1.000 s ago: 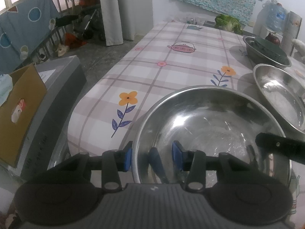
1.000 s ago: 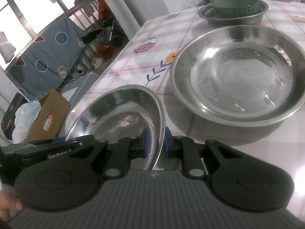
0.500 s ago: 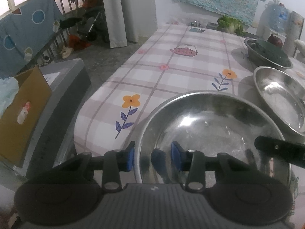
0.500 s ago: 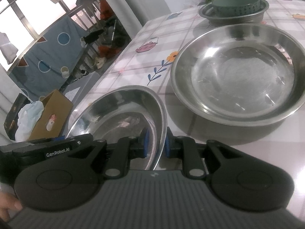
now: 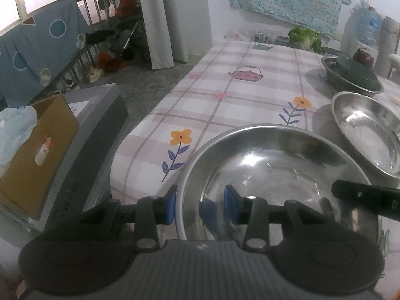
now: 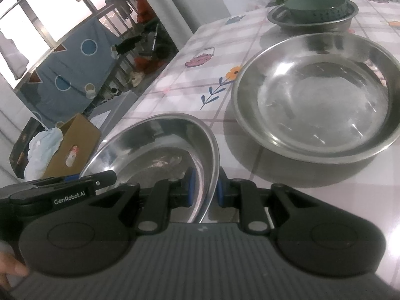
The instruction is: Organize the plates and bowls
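Note:
A shiny steel bowl (image 5: 272, 172) is held at the near corner of the table, tilted in the right wrist view (image 6: 155, 150). My left gripper (image 5: 200, 206) straddles its near rim with a visible gap, open. My right gripper (image 6: 203, 191) is shut on the bowl's right rim. A larger steel basin (image 6: 317, 97) sits on the table beyond it, also in the left wrist view (image 5: 370, 135). Farther back a steel bowl (image 6: 312, 22) holds a dark green bowl (image 6: 317, 7).
The table has a plaid flowered cloth (image 5: 237, 95). Left of the table, below its edge, stand a grey case (image 5: 95, 115) and a cardboard box (image 5: 37, 145). A cabbage (image 5: 305, 37) and a water jug (image 5: 365, 25) are at the far end.
The steel bowl has lifted a little and tilted with both grippers; the view has pulled back slightly from the table. The right grip holds as before.

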